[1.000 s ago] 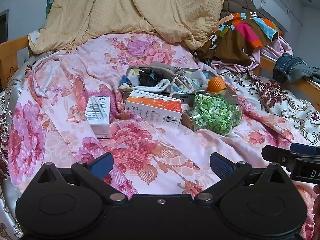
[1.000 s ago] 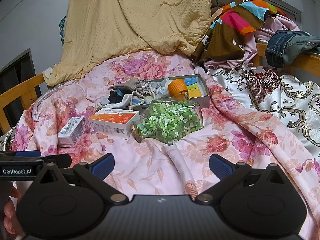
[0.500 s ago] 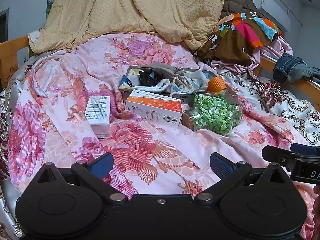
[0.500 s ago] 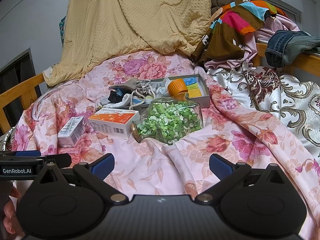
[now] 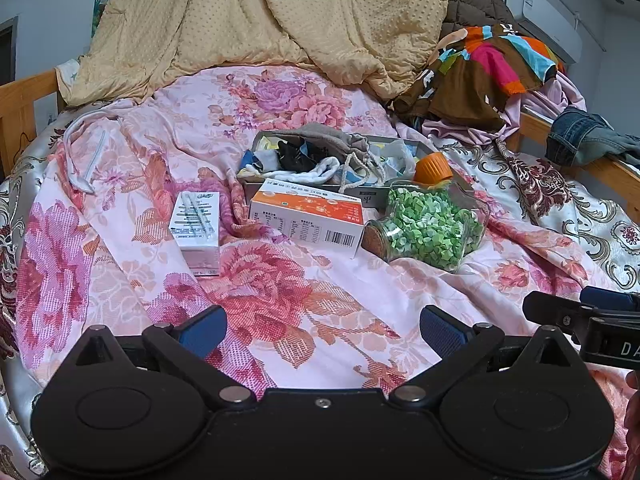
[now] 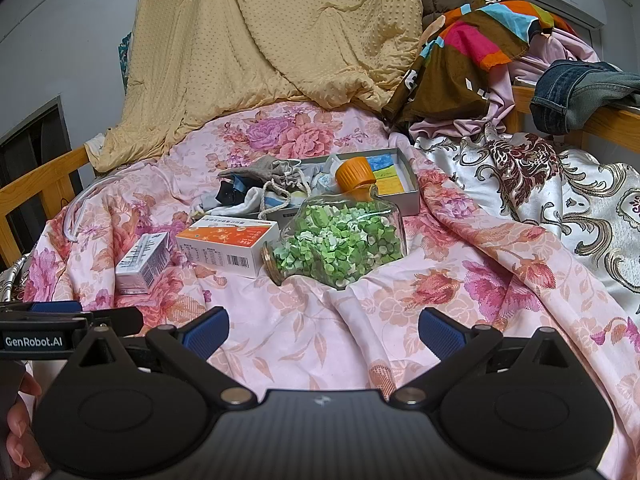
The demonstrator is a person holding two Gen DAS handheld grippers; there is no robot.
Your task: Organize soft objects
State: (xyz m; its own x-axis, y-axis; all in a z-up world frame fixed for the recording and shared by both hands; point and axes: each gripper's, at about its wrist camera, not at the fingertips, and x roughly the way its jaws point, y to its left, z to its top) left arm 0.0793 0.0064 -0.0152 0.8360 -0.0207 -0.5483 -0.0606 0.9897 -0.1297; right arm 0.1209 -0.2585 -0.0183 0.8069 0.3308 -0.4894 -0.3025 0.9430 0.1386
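A grey shallow box on the floral bed sheet holds soft things: a grey drawstring pouch, white and black socks. In front lie an orange-white carton, a small white carton and a glass jar of green bits with an orange cap. My left gripper is open and empty, low over the sheet. My right gripper is open and empty, beside it.
A tan blanket is heaped at the back. Colourful clothes and jeans lie at the right on a wooden rail. A wooden bed frame borders the left. A silver patterned cover lies right.
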